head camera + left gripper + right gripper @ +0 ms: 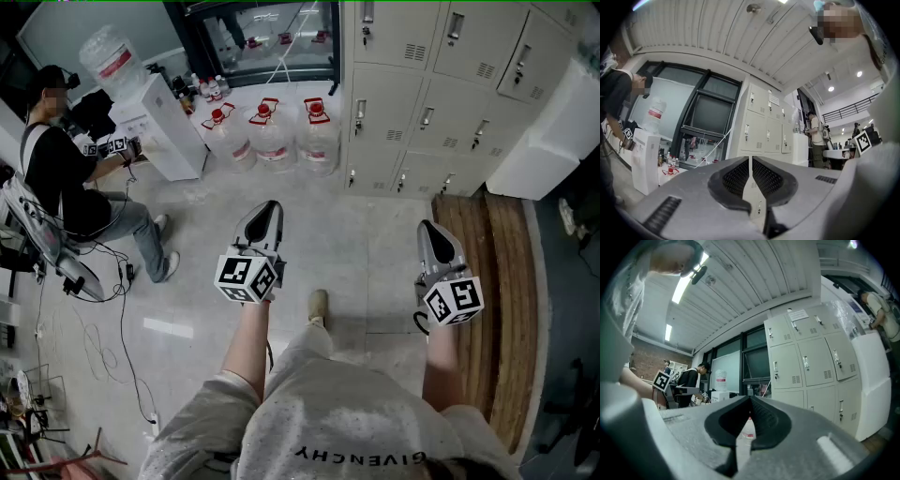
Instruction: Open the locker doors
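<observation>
Head view: bare floor (361, 239) lies open between the tongs and the lockers (422, 84), with water jugs (274, 131) at the left edge and wooden slats (487, 281) on the right. Both forearms reach forward, with the left tongs (267, 208) and right tongs (429, 229) level and well apart from the lockers.

Left gripper view: the left tongs (750, 161) are closed tip to tip and empty, with the lockers (764, 126) straight ahead.

Right gripper view: the right tongs (750, 401) are closed and empty, and the lockers (806, 362) stand right of the tips.
</observation>
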